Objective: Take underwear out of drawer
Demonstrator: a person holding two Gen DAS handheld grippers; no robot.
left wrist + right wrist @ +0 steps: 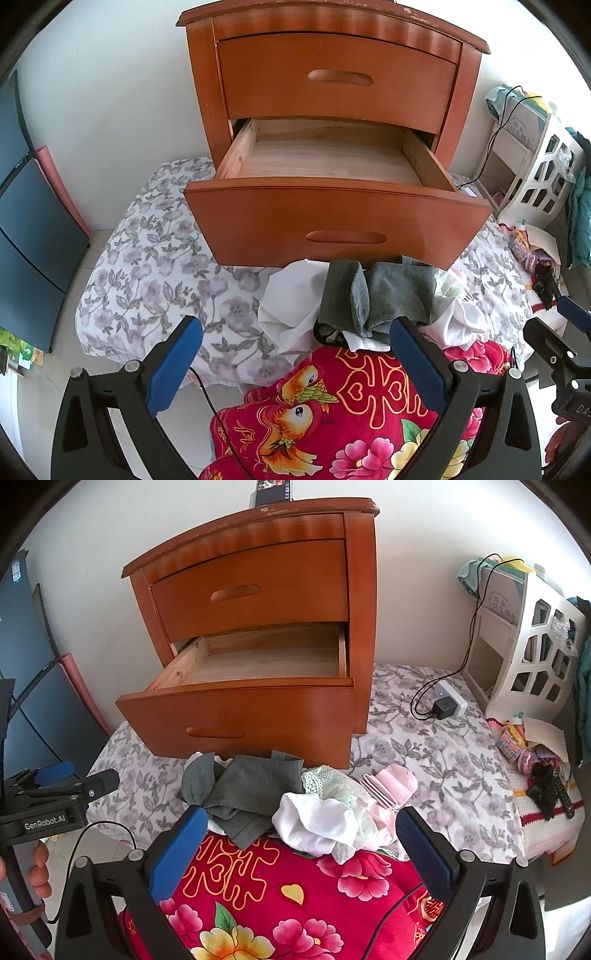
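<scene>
A: The lower drawer [332,162] of the wooden nightstand [332,48] stands pulled out, and only its bare board floor shows inside.

B: And the underwear [314,812]? It lies in a loose heap on the bed, just in front of the drawer's face: a grey piece [251,790] on the left, a white piece [314,823] and a pale green lacy piece [328,779] in the middle, a folded pink piece [395,782] on the right.

A: The heap's near edge rests on a red flowered quilt [295,897]; its far part lies on the grey floral sheet [424,753].

B: The left gripper [295,354] is spread wide with nothing between its blue pads, hovering near the grey piece.

A: The right gripper [301,838] is likewise released and empty, with the white piece between its fingers in view but apart from them.

B: Far right, a charger plug [445,705] sits on the sheet beside a white rack [535,657].
</scene>
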